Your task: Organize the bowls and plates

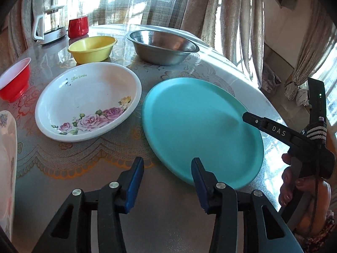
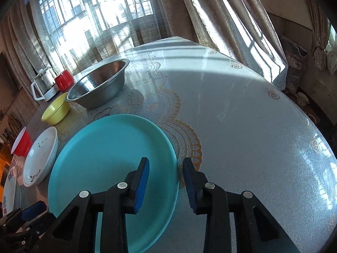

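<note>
Two tools straddle teal plate [image 2: 101,151] rim | contact unclear

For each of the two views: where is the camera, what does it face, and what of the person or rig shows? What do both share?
Left wrist: on the left gripper, looking down across the table at the teal plate's near rim; the right gripper and a hand show at right.
Right wrist: on the right gripper, straddling the teal plate's right rim; the left gripper shows bottom left.
Shared: teal plate, floral plate, steel bowl.
</note>
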`<state>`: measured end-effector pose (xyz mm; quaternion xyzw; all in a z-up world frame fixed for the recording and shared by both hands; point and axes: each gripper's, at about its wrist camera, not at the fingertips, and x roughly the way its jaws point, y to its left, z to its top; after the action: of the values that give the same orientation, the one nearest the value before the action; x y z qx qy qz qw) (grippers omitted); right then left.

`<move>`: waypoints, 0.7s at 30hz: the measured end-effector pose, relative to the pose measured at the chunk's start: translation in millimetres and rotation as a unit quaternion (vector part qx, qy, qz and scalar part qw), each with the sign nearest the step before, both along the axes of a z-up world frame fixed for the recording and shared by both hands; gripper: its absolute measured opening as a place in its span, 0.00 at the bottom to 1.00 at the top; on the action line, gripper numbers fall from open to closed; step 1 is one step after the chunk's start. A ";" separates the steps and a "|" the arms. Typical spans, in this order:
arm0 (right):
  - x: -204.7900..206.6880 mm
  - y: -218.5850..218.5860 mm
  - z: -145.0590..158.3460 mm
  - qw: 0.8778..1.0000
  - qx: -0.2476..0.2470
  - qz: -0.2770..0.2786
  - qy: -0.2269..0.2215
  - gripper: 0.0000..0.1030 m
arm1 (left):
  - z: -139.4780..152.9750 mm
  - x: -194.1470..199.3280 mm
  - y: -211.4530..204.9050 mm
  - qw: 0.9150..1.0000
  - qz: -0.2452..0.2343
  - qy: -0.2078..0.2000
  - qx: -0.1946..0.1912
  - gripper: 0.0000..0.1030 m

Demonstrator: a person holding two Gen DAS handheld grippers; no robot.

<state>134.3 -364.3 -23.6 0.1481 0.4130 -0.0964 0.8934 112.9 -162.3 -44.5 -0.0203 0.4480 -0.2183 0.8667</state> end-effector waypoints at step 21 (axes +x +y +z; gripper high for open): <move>4.7 14.3 -0.6 0.999 -0.043 0.004 0.019 0.11 | -0.5 -0.3 7.0 1.000 0.004 -0.024 0.019 0.22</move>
<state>139.0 -350.1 -24.2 0.1062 0.4260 -0.1137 0.8913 112.6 -155.3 -45.1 -0.0002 0.4310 -0.2071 0.8782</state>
